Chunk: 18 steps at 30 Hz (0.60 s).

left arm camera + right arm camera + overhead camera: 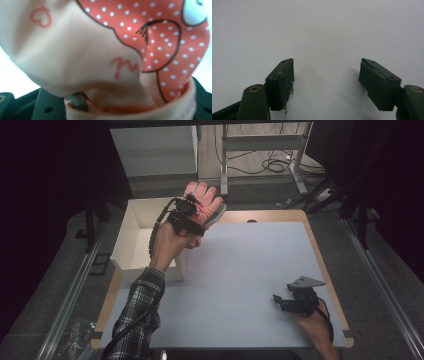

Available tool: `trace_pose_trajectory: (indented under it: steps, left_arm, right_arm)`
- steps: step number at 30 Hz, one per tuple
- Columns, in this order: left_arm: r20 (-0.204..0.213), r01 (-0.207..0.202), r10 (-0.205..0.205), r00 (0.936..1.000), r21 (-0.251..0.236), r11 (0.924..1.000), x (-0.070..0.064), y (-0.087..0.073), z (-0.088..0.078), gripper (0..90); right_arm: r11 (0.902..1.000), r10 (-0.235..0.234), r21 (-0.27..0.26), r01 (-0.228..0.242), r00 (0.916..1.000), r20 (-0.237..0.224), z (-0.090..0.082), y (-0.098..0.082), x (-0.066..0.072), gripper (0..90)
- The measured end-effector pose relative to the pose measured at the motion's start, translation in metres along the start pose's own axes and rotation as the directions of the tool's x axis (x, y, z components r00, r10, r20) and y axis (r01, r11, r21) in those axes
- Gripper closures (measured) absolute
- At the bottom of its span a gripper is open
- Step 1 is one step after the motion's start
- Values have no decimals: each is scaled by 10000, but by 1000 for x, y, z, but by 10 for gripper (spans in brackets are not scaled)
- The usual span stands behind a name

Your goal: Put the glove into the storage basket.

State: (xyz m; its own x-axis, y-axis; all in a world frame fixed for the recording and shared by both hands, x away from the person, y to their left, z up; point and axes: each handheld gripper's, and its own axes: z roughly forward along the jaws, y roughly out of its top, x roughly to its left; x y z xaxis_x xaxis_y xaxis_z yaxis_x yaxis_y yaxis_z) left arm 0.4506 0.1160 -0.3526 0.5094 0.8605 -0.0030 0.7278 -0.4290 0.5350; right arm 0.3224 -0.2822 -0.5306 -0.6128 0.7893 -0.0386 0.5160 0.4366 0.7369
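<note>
Glove goes over the box

Glove (pixel 206 205) is pink with dots, pinched tight in the left gripper (pixel 186 217) and held up in the air by the far corner of the white box (pixel 131 240). Its fingers point up and away, so its long side runs from the jaws toward the far wall. I think the hand should slide left over the box, then let go gently. The right gripper (pixel 287 301) rests on the table (pixel 240 270), jaws wide, holding nothing.
</note>
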Motion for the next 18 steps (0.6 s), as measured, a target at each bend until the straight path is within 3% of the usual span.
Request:
trace_pose_trajectory:
  steps: [8, 12, 18]
  left_arm:
    - [-601, 606, -610, 9963, -97, 9981, 27, -8, -11, 405]
    - [-905, 1044, -1049, 9904, -104, 9945, 45, -16, -17, 405]
    - [-1209, 1438, -1437, 9822, -77, 9896, 62, -24, -20, 404]
  right_arm:
    - [10000, -26, -15, 26, 10000, 7, 0, 0, 0, 283]
    - [10000, -19, -12, 19, 10000, 8, 0, 0, 0, 283]
    - [10000, -7, -8, 7, 10000, 2, 0, 0, 0, 283]
